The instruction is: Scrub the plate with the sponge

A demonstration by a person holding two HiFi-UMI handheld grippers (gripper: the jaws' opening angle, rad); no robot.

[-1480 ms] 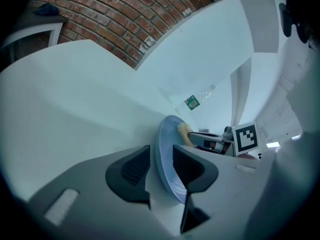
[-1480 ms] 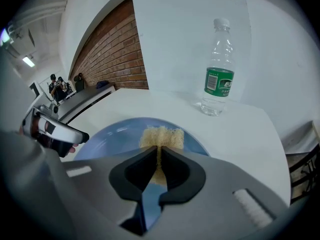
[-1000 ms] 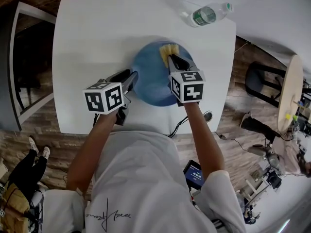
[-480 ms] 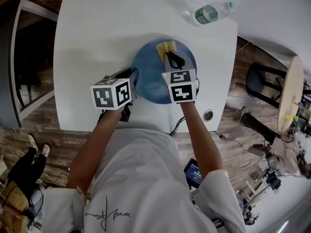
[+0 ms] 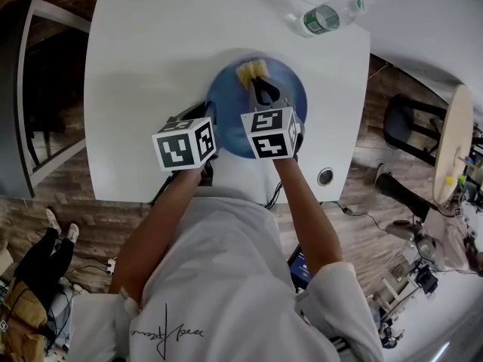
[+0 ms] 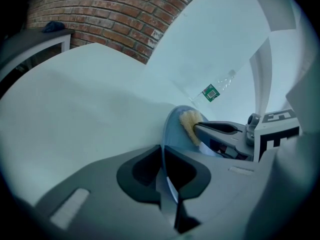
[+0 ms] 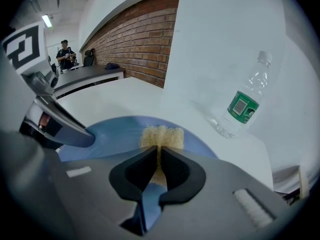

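Since a second ago, the left gripper [image 6: 164,156] has been closing its jaws, which stood wide apart at the plate's edge. They are now nearly together, with the thin rim of the blue plate [image 5: 226,96] pinched between the pads. In the head view this grip sits at the plate's 9 o'clock side. Over the same second the right gripper [image 7: 157,159] has slid a little toward 9 o'clock across the plate, carrying the sponge [image 7: 161,135] with it.

The right gripper's jaws are closed tight on the yellow sponge, squeezing its near end so that the far end bulges out past the fingertips. The sponge lies against the plate's blue surface near its 12 o'clock rim.

The plate rests on the white table [image 5: 143,66], toward the near edge and right of centre. A clear plastic bottle [image 5: 324,19] with a green label lies on its side at 1 o'clock from the plate, well apart from it, near the table's far right corner.
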